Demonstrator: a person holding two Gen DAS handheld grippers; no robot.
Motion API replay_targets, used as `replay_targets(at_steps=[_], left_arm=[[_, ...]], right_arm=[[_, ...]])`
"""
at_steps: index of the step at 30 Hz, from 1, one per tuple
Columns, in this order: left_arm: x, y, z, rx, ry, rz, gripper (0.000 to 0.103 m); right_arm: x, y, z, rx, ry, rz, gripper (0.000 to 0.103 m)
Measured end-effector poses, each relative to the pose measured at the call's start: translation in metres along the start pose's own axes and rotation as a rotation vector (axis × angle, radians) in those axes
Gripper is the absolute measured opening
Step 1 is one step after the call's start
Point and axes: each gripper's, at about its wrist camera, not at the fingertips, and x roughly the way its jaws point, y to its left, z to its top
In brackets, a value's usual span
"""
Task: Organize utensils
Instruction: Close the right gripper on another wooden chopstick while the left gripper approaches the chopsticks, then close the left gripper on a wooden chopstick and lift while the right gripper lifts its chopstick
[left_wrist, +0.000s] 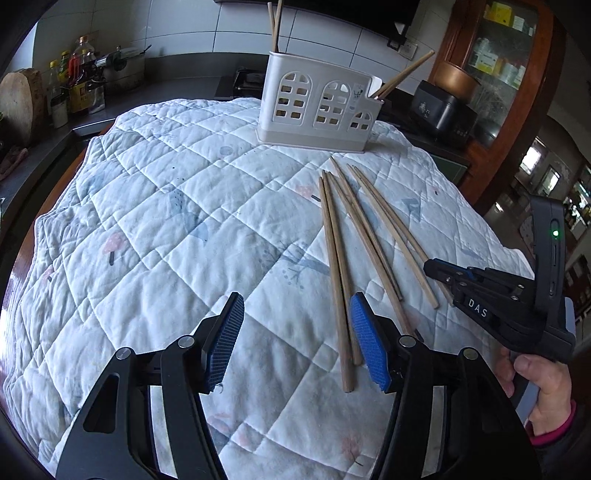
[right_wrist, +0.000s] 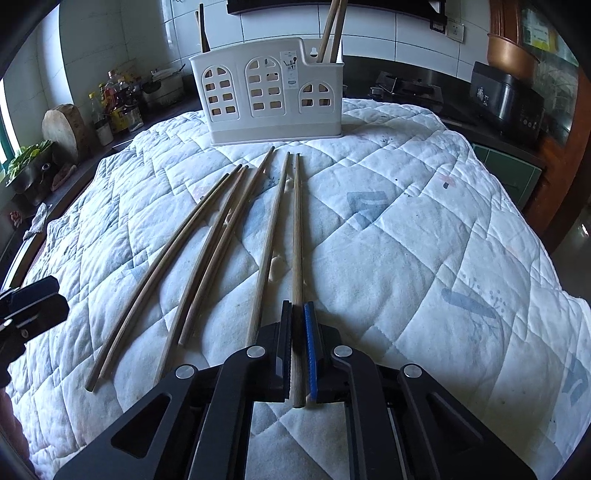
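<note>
Several wooden chopsticks (left_wrist: 340, 266) lie side by side on the quilted cloth, and show in the right wrist view (right_wrist: 207, 254) too. A white utensil holder (left_wrist: 317, 107) with arched cut-outs stands at the far end (right_wrist: 269, 92) with chopsticks upright in it. My left gripper (left_wrist: 295, 339) is open and empty, just left of the nearest chopsticks. My right gripper (right_wrist: 297, 325) is shut on the rightmost chopstick (right_wrist: 297, 236), which still lies along the cloth. The right gripper also shows in the left wrist view (left_wrist: 439, 273), at the chopsticks' near ends.
The white quilted cloth (left_wrist: 166, 221) covers the table. A dark counter behind holds bottles (left_wrist: 74, 81), a pot, a wooden block (left_wrist: 22, 103) and a black appliance (left_wrist: 443, 110). A wooden cabinet (left_wrist: 517, 74) stands at right.
</note>
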Motion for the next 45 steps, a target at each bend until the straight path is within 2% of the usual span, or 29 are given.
replay_targets(at_steps=[3,4,9,11,16,19,24,30,35,37,41,45], left_arm=[[0.009,-0.009,0.000,0.015,0.019,0.018,0.057],[0.013,-0.011,0.001,0.018,0.030,0.017,0.050],[0.028,-0.018,0.000,0.013,0.062,0.030,0.049],[0.033,-0.018,0.000,0.008,0.072,0.027,0.045],[0.035,-0.014,0.002,-0.024,0.070,0.007,0.041],[0.038,-0.015,0.001,-0.009,0.078,0.018,0.037],[0.039,-0.019,0.001,0.011,0.076,0.032,0.037],[0.038,-0.031,-0.003,0.073,0.054,0.109,0.037],[0.037,-0.031,-0.004,0.055,0.048,0.125,0.036],[0.039,-0.034,-0.006,0.047,0.065,0.104,0.034],[0.040,-0.040,-0.011,0.077,0.050,0.139,0.034],[0.041,-0.034,-0.008,0.061,0.042,0.153,0.024]], right_arm=[[-0.002,-0.001,-0.001,0.001,-0.004,0.005,0.007],[-0.003,-0.001,-0.001,0.001,-0.006,0.006,0.007],[-0.006,-0.005,-0.001,0.016,-0.014,0.018,0.007],[-0.007,-0.006,0.000,0.016,-0.014,0.020,0.007],[-0.006,-0.008,-0.002,0.023,-0.010,0.028,0.007],[-0.006,-0.008,-0.002,0.024,-0.010,0.030,0.007],[-0.005,-0.008,-0.002,0.022,-0.007,0.029,0.007],[-0.005,-0.008,-0.003,0.022,-0.005,0.029,0.007],[-0.005,-0.008,-0.004,0.022,-0.003,0.029,0.007],[-0.005,-0.009,-0.005,0.023,-0.002,0.030,0.007],[-0.005,-0.009,-0.005,0.026,-0.002,0.032,0.007],[-0.004,-0.009,-0.006,0.024,0.001,0.032,0.007]])
